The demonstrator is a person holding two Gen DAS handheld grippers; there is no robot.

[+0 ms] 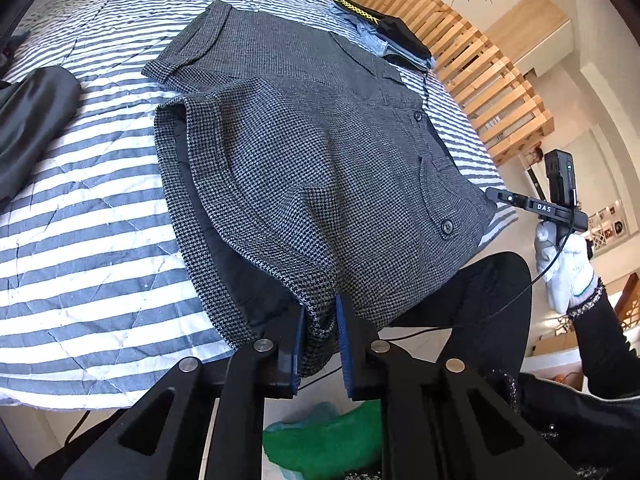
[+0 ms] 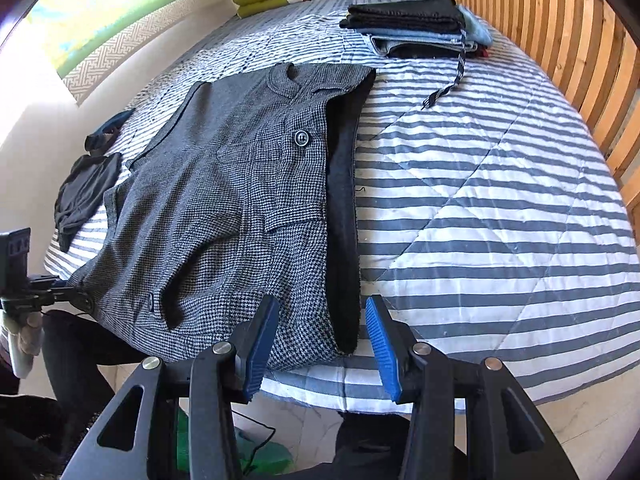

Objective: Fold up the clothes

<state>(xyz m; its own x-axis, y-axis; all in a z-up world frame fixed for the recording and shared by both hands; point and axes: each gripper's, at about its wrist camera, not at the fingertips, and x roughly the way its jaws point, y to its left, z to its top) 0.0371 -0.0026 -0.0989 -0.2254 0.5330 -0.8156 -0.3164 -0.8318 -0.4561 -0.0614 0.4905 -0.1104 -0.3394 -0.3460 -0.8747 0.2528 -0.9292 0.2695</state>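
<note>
A grey houndstooth jacket [image 1: 304, 152] with black lining and dark buttons lies spread on the striped quilt [image 1: 80, 240]. My left gripper [image 1: 320, 336] is shut on its near hem, and cloth is bunched between the blue pads [image 1: 297, 340]. In the right wrist view the jacket [image 2: 240, 200] lies front up with its black lining edge [image 2: 344, 220] showing. My right gripper [image 2: 320, 344] is open, and its pads straddle the hem corner at the bed's near edge. My left gripper [image 2: 60, 296] shows at the jacket's left edge. A white-gloved hand [image 1: 568, 268] holds my right gripper [image 1: 520, 202].
A stack of folded clothes [image 2: 416, 24] sits at the far side of the quilt [image 2: 500, 200], with a cord trailing from it. A crumpled black garment [image 2: 84, 196] lies left of the jacket. A wooden slatted headboard [image 2: 560, 40] borders the right. Something green [image 1: 324, 440] is on the floor.
</note>
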